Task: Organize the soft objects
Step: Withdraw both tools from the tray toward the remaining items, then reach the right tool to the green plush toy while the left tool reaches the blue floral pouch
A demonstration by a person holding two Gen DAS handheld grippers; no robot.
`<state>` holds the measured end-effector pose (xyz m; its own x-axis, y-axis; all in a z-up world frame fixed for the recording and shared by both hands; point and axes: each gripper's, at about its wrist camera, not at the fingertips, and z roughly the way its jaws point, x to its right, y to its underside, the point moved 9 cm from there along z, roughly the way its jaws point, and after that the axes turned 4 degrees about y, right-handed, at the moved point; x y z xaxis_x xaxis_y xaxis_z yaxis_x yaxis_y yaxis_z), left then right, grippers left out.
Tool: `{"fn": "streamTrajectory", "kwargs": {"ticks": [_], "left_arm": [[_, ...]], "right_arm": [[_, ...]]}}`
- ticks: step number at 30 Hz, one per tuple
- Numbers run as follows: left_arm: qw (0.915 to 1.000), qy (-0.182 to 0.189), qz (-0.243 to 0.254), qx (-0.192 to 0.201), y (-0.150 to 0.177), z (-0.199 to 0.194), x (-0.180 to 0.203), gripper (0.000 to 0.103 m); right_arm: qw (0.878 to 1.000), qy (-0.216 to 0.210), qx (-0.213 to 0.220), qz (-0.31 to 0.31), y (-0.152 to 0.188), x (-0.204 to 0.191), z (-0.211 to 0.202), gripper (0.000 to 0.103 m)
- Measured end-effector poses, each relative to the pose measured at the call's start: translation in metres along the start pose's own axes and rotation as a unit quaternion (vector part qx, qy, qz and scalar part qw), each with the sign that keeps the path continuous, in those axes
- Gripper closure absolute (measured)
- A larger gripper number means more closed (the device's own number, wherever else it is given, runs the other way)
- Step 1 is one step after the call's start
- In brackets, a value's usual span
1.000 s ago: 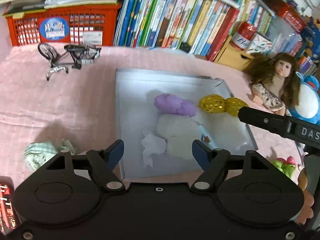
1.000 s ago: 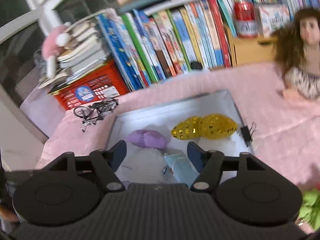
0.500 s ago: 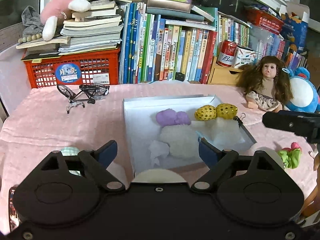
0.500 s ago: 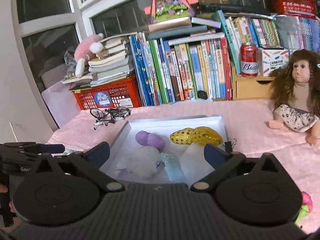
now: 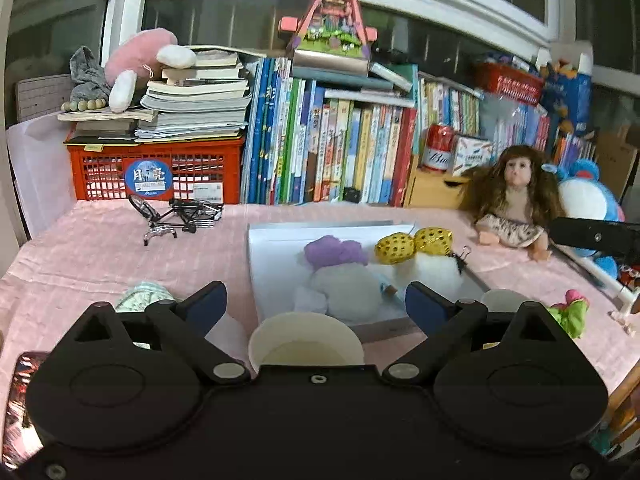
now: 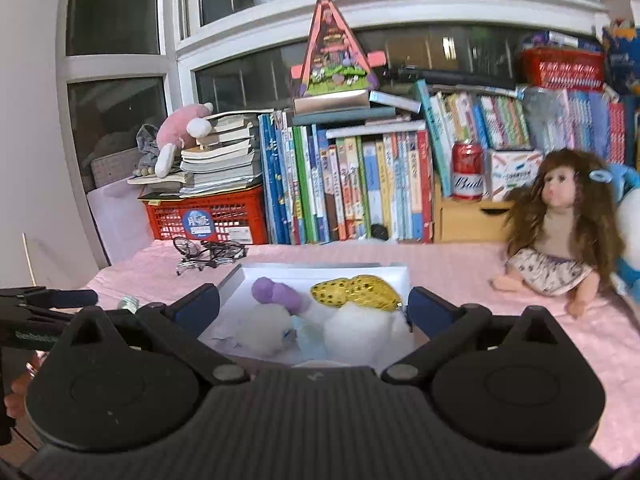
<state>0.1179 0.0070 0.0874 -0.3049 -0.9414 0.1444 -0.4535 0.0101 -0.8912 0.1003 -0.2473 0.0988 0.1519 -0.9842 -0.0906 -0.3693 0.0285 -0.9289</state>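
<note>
Jaws wide and empty, soft toys (image 6: 360,336) in tray (image 6: 240,276) beyond

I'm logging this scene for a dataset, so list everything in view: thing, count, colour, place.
Box: one, white, centre of the table.
Purple plush: one, in the box, far side.
Gold pouch: one, two-lobed, at the box's far right corner.
White plush: two, in the box, near side.
Doll: one, brown hair, sitting right of the box.
Model bicycle: one, black, left of the box.
Crate: one, red, back left, under stacked books.
Can: one, red, on the wooden drawer.
Cup: one, cream, nearest the left camera.
Left gripper: jaws opening, empty.
Right gripper: jaws wide, empty.
</note>
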Motion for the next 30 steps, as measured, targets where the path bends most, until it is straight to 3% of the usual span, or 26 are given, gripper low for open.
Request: {"fn": "streamTrajectory", "kwargs": {"ticks": [7, 18, 24, 30], "left_arm": [[0.9998, -0.010, -0.013, 0.006, 0.022, -0.002, -0.009, 0.005], [0.9983, -0.053, -0.013, 0.020, 0.050, -0.013, -0.034, 0.002], [0.9977, -0.055, -0.022, 0.032, 0.068, -0.023, -0.040, 0.000], [0.9967, -0.071, -0.024, 0.030, 0.089, -0.029, -0.043, 0.000]], "right_arm": [[0.999, 0.013, 0.037, -0.024, 0.012, 0.008, -0.018, 0.000], [0.997, 0.041, 0.041, 0.047, 0.044, 0.050, -0.033, 0.000], [0.992, 0.085, 0.063, 0.067, 0.057, 0.073, -0.043, 0.000], [0.987, 0.123, 0.057, 0.084, 0.073, 0.090, -0.044, 0.000]]}}
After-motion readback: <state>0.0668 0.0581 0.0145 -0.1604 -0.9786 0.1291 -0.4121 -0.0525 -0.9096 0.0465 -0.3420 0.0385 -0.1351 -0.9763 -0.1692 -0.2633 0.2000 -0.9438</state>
